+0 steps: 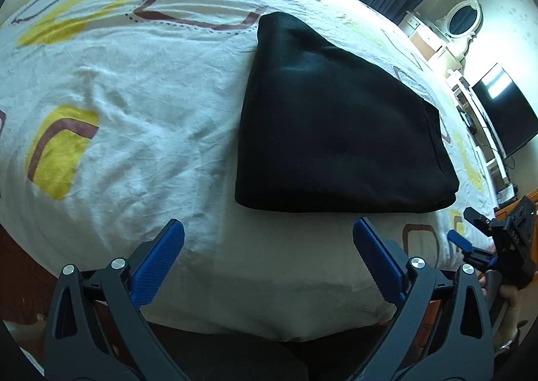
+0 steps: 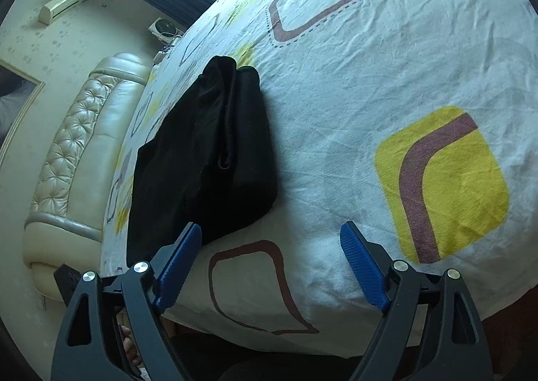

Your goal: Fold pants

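The black pants [image 1: 336,125] lie folded into a compact bundle on the patterned bed sheet [image 1: 134,105]. My left gripper [image 1: 269,229] is open and empty, held just short of the bundle's near edge. My right gripper [image 2: 270,233] is open and empty over the sheet, with the pants [image 2: 205,159] to its left; its left fingertip [image 2: 191,236] overlaps the bundle's near corner in the view. The right gripper also shows in the left wrist view [image 1: 470,226] at the bed's right edge.
The bed sheet [image 2: 370,78] is white with yellow and brown squares. A padded cream headboard [image 2: 74,152] stands left in the right wrist view. A TV [image 1: 504,112] and a mirror dresser [image 1: 460,21] stand beyond the bed's right side.
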